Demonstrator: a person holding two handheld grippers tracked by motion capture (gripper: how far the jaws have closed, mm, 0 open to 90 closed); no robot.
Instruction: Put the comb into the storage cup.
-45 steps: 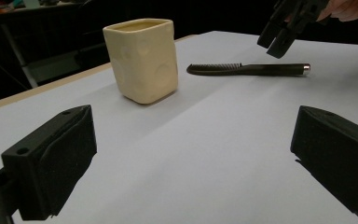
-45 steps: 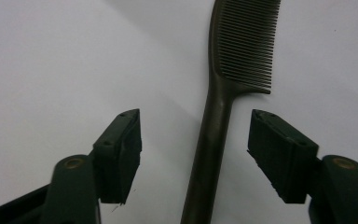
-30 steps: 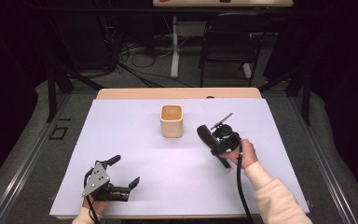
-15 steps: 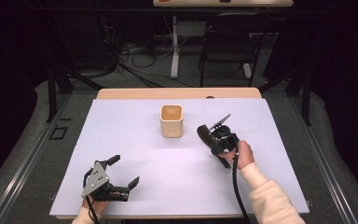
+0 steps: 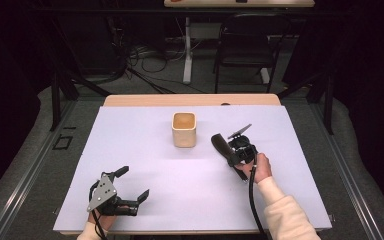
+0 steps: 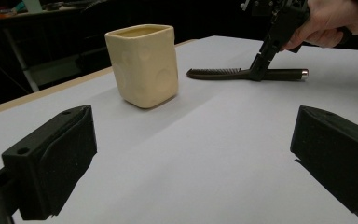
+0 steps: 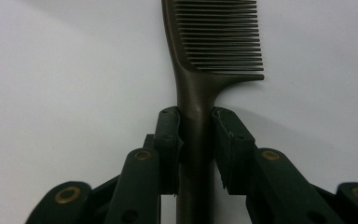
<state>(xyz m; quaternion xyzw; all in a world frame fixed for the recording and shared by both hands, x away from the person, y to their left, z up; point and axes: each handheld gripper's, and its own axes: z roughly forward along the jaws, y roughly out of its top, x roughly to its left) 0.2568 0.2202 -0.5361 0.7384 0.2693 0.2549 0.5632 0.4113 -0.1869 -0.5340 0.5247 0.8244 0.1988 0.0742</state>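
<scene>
A dark comb lies flat on the white table cover, right of a cream square cup. My right gripper comes down on the comb's handle. In the right gripper view its jaws have just been closing and both pads press the handle, with the comb's teeth beyond them. The left gripper view shows the comb, the right gripper and the cup farther off. My left gripper rests near the front left, open, with nothing between its jaws.
The wooden table edge runs along the back. Behind the table stand a black chair and cables on the floor. White cover stretches between the two grippers and in front of the cup.
The right hand has edged slightly left at the comb's handle. The left gripper and the cup have not moved.
</scene>
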